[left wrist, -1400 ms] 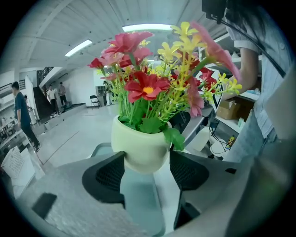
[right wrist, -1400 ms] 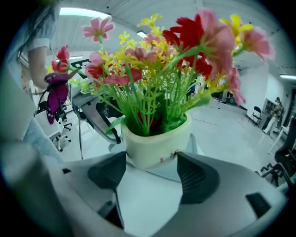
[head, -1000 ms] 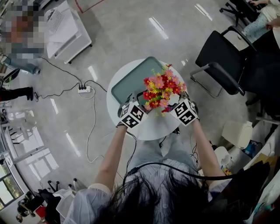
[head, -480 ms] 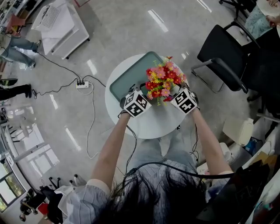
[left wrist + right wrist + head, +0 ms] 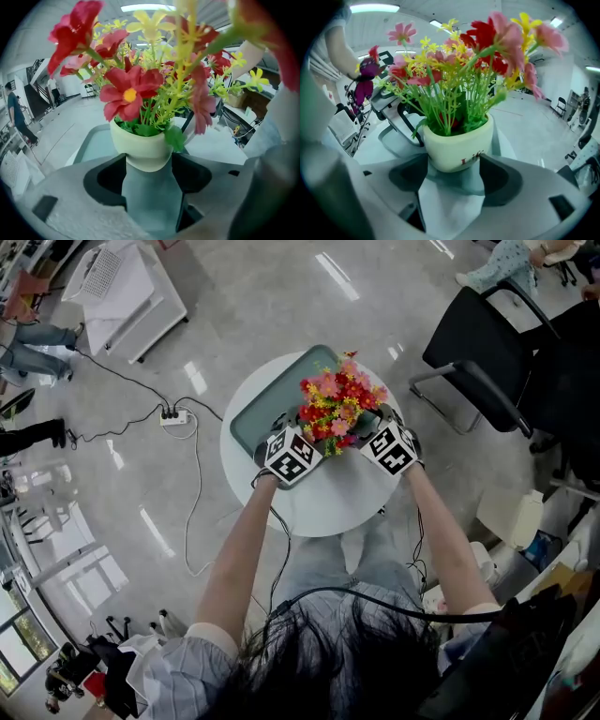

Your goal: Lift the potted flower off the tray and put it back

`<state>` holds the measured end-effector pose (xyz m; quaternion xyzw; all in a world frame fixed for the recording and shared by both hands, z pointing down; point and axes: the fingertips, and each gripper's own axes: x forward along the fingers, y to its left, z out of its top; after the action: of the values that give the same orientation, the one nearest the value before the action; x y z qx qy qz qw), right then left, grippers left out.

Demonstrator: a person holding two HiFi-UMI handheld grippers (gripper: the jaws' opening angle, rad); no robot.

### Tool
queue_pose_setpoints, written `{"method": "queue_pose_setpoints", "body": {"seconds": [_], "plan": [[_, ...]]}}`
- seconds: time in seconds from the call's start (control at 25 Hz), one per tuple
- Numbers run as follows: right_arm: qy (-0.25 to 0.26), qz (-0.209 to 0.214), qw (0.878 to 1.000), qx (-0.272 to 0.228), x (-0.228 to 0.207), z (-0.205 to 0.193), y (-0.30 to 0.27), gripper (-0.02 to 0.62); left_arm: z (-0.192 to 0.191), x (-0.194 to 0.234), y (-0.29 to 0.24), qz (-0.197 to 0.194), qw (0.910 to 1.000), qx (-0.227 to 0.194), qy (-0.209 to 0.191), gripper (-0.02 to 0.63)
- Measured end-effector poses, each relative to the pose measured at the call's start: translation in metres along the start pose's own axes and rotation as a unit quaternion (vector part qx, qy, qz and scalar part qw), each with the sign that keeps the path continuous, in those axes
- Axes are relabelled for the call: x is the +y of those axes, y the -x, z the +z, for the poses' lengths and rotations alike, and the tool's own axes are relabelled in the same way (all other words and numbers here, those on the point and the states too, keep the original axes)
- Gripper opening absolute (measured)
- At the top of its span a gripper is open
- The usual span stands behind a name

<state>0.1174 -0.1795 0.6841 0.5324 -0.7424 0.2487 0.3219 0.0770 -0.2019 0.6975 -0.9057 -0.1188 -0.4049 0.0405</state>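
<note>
Person stands at a round white table (image 5: 328,507), one gripper in each hand, arms reaching forward.

Left gripper (image 5: 149,158): jaws closed in on the lower body of the cream pot (image 5: 140,147), one jaw pressed against each side. Clenched on it.

Right gripper (image 5: 453,158): same hold from the opposite side, both jaws against the pot's lower half. Red print on the pot wall sits just beside the right-hand jaw and is partly cut off by it.

Potted flower (image 5: 337,407) sits between the two grippers, upright. Its red, pink and yellow blooms rise above both sets of jaws and spread over them. From above, the two marker cubes (image 5: 292,456) flank the bouquet on its near side.

Grey-green tray (image 5: 267,413) lies on the table, directly ahead of the left gripper and stretching away to that gripper's left. The pot is over the tray's end nearest the right gripper. Cannot tell whether its base touches the tray or hangs just above it. The right gripper view shows tray surface and white tabletop beneath the jaws.

Off to the right gripper's side, well apart from the table: black chair (image 5: 473,348). On the floor beyond the left gripper: power strip (image 5: 173,415) with trailing cables.
</note>
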Motion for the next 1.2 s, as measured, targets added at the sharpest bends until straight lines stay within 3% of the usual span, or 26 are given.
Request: {"method": "queue_pose_setpoints", "body": {"seconds": [0.48, 0.68, 0.92, 1.2], "plan": [[-0.064, 0.000, 0.998, -0.003, -0.001, -0.011, -0.001, 0.359, -0.002, 0.000, 0.007, 0.007, 0.9988, -0.017, 0.046, 0.291], [-0.098, -0.017, 0.995, -0.032, -0.003, -0.009, 0.017, 0.359, -0.016, -0.004, 0.022, 0.024, 0.9946, -0.033, 0.095, 0.291], [-0.129, -0.018, 0.989, -0.072, 0.010, 0.001, 0.054, 0.359, -0.026, -0.021, 0.050, 0.042, 0.9909, -0.037, 0.123, 0.291], [-0.131, -0.016, 0.986, -0.106, 0.027, 0.010, 0.089, 0.359, 0.004, -0.029, 0.090, 0.080, 0.9806, -0.093, 0.153, 0.291]]}}
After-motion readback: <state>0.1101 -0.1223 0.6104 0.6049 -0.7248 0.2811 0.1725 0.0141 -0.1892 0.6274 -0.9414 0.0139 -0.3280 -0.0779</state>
